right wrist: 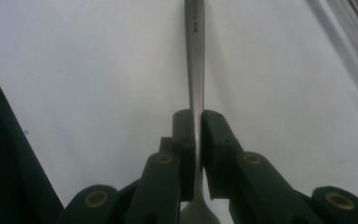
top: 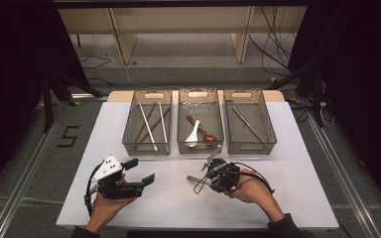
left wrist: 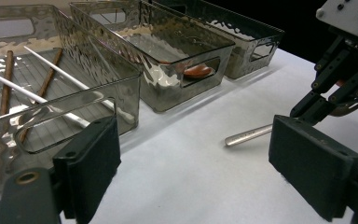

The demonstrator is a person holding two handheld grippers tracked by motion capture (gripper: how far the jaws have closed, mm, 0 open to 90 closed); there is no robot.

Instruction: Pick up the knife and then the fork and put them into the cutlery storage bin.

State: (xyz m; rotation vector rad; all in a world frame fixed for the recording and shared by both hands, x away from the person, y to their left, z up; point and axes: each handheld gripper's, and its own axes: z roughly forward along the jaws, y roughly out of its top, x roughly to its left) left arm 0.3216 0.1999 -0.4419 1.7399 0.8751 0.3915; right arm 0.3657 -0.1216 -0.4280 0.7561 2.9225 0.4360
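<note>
My right gripper [top: 204, 179] lies low over the white table, right of centre, and is shut on a metal spoon [right wrist: 195, 56]. The spoon's thin handle [left wrist: 248, 136] sticks out past the jaws toward the left. In the right gripper view the two jaws pinch the handle near its neck [right wrist: 198, 128]. The bowl end is hidden under the gripper. My left gripper [top: 140, 172] rests at the front left, open, with nothing between its pads [left wrist: 93, 163]. It points toward the right gripper [left wrist: 310, 109].
Three clear bins stand in a row at the back of the white table [top: 287, 163]. The left bin [top: 147, 148] holds chopsticks [top: 149, 126]. In the middle bin [top: 198, 148] lie a white spoon [top: 193, 135] and a brown spoon [top: 206, 133]. The right bin [top: 250, 148] holds a metal utensil [top: 245, 121].
</note>
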